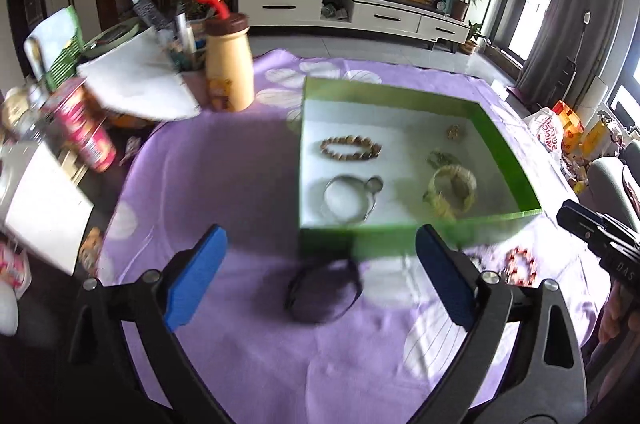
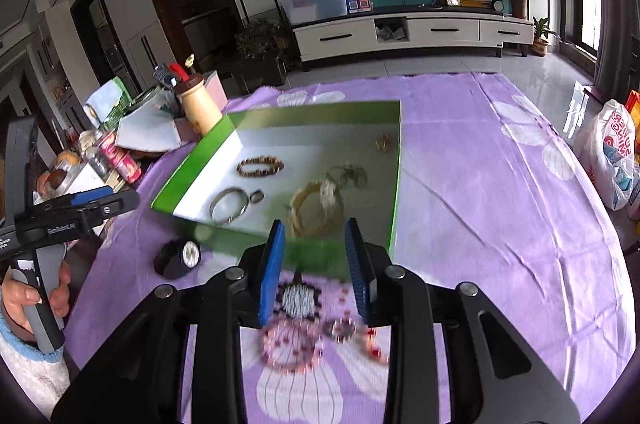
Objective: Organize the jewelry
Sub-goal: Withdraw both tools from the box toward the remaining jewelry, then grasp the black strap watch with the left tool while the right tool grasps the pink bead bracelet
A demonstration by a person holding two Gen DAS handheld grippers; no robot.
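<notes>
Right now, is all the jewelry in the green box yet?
Not yet. The green box already holds a bead bracelet, a silver bangle and more. Both grippers hold nothing. The black watch and pink beads still lie on the purple cloth.

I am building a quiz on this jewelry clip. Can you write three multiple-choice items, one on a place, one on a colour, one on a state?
1. Where does the dark watch lie?
A. in the green tray
B. on the purple cloth in front of the tray
C. in a gripper

2. What colour are the walls of the tray?
A. red
B. white
C. green

3. How is the left hand-held gripper?
A. open, holding nothing
B. shut on a bracelet
C. shut on the bottle

Key: 1 B, the watch sits on the purple cloth short of the tray's near wall. 2 C, its walls are green. 3 A, its blue pads stand wide apart.
</notes>
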